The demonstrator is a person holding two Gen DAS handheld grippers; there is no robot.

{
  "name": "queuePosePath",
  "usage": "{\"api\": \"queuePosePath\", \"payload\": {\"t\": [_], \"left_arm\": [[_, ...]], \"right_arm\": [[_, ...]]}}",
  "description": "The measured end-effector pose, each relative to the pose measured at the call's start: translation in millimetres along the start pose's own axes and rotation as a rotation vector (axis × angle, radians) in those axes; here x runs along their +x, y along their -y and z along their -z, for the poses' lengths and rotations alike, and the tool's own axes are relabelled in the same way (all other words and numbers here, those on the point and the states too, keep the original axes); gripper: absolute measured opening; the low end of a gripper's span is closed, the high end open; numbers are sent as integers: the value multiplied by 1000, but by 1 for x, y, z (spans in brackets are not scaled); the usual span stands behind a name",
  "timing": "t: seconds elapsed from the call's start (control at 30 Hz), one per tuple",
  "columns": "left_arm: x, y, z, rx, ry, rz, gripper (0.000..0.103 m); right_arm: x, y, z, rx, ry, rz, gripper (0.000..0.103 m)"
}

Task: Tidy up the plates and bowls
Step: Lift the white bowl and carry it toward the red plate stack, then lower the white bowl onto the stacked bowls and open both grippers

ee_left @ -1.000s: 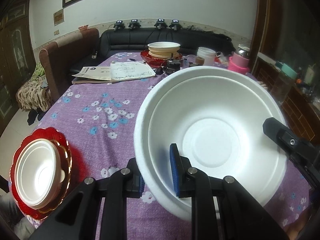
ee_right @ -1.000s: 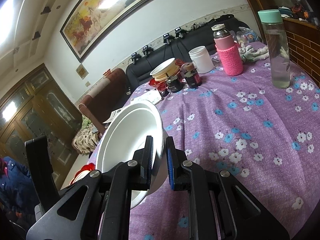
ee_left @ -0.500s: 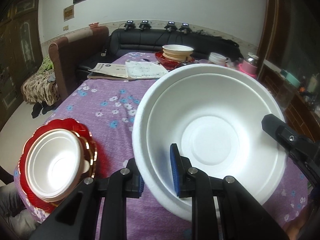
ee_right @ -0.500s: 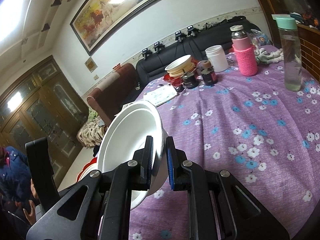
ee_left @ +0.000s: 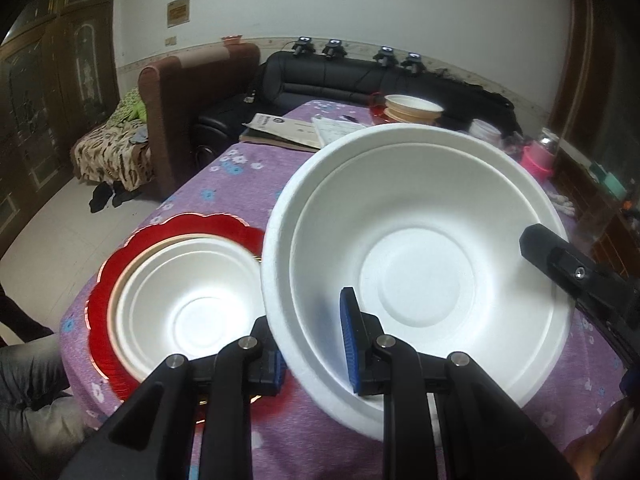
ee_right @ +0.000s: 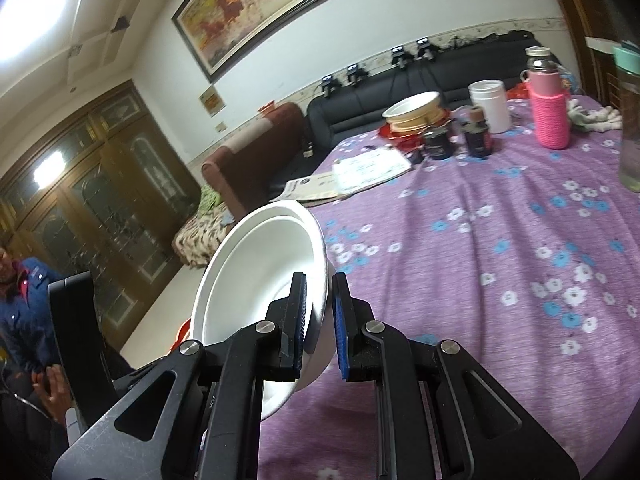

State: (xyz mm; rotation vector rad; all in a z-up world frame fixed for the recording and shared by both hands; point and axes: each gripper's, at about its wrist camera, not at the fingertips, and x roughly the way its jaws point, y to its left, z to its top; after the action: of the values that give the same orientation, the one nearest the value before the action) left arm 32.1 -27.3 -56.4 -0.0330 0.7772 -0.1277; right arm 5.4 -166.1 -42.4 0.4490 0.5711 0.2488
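Note:
Both grippers hold one large white foam bowl (ee_left: 420,264) above the purple flowered table. My left gripper (ee_left: 312,344) is shut on its near rim. My right gripper (ee_right: 318,320) is shut on its opposite rim; the bowl (ee_right: 260,276) tilts in that view, and the right gripper's finger shows in the left wrist view (ee_left: 576,272). At the table's near left corner a red scalloped plate (ee_left: 192,228) carries a stack of white bowls (ee_left: 188,304). The held bowl's left edge overlaps that stack.
A second stack of bowls on a red plate (ee_right: 416,114) stands at the far end, with papers (ee_right: 360,172), dark jars (ee_right: 476,136), a white jar (ee_right: 490,106), a pink-sleeved bottle (ee_right: 548,108) and a clear bottle (ee_right: 630,120). A person (ee_right: 20,308) sits to the left.
Both grippers have carried the white bowl left and toward the near corner. The red plate with its white bowls is now much closer, right beside the held bowl.

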Motion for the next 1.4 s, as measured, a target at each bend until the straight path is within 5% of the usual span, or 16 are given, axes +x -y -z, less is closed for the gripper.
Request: {"api": "queuePosePath", "payload": {"t": [0.73,1.4], "left_arm": [[10,-70,-5,-115,-12,-95,21],[20,-106,-3,-164,-39,-136,21]], "right_arm": [[63,-63,21,-54,-113,-80,13],[109,-79,35,-11,-214,-110,13]]}}
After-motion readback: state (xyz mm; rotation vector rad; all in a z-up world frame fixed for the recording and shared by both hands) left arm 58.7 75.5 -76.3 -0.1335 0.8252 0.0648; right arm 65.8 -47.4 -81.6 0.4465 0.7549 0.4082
